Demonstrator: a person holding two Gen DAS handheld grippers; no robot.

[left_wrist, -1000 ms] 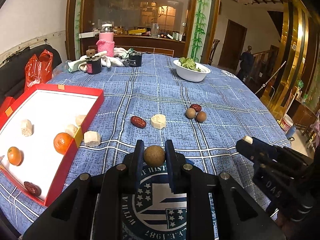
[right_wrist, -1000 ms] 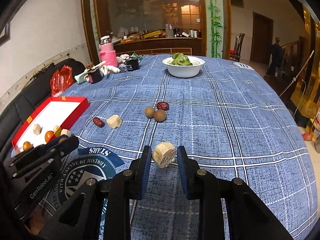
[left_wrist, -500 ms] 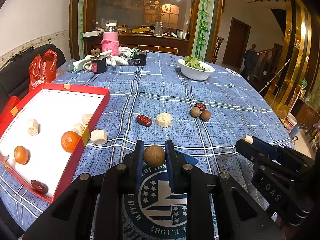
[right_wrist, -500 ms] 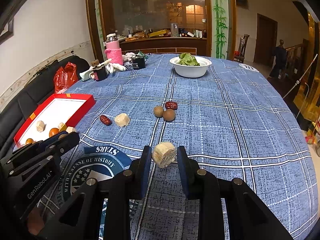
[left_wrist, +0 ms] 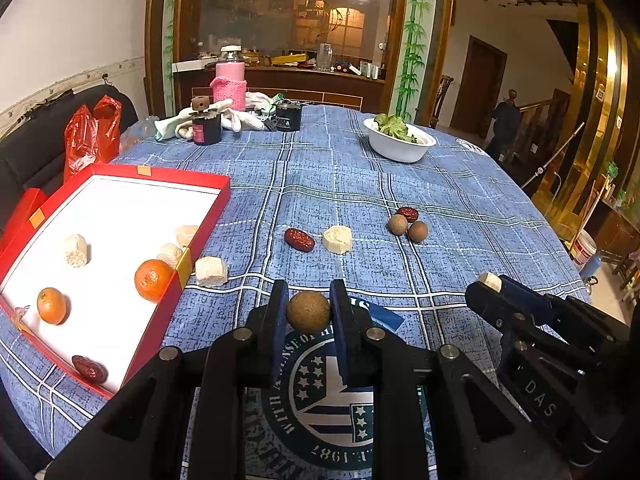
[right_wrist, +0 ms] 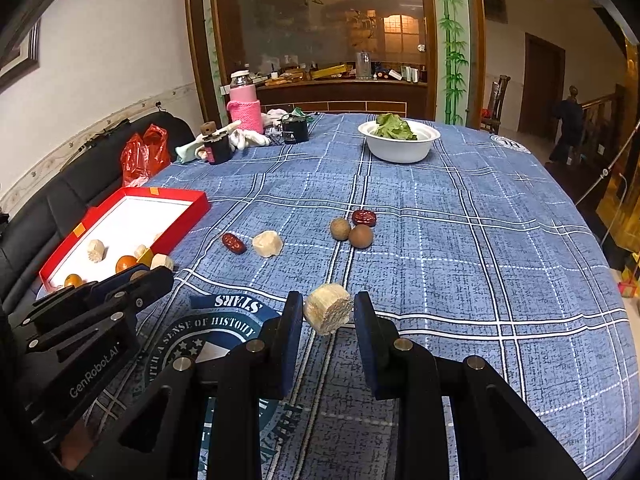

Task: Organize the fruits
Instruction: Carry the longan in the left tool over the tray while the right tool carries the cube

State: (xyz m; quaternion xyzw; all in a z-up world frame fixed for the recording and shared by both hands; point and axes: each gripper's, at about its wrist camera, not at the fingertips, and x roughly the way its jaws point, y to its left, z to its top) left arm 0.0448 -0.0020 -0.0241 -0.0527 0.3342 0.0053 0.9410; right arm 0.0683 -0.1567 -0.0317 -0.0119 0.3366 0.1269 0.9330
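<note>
meanwhile left tongs (left_wrist: 309, 312) clamp brown ball (left_wrist: 309, 312), right tongs (right_wrist: 328, 309) clamp pale chunk (right_wrist: 328, 309); red tray (left_wrist: 218, 190) nearby

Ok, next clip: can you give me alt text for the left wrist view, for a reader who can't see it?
The left gripper holds a round brown fruit above a blue plaid tablecloth. To its left, a red tray holds two oranges, pale chunks and a red date; more fruit lies loose on the cloth. The right gripper, at the right edge, holds a pale chunk.

Each black hand-held gripper (left_wrist: 309, 316) has blue pads (left_wrist: 280, 320) and silver screws (left_wrist: 243, 334).
</note>
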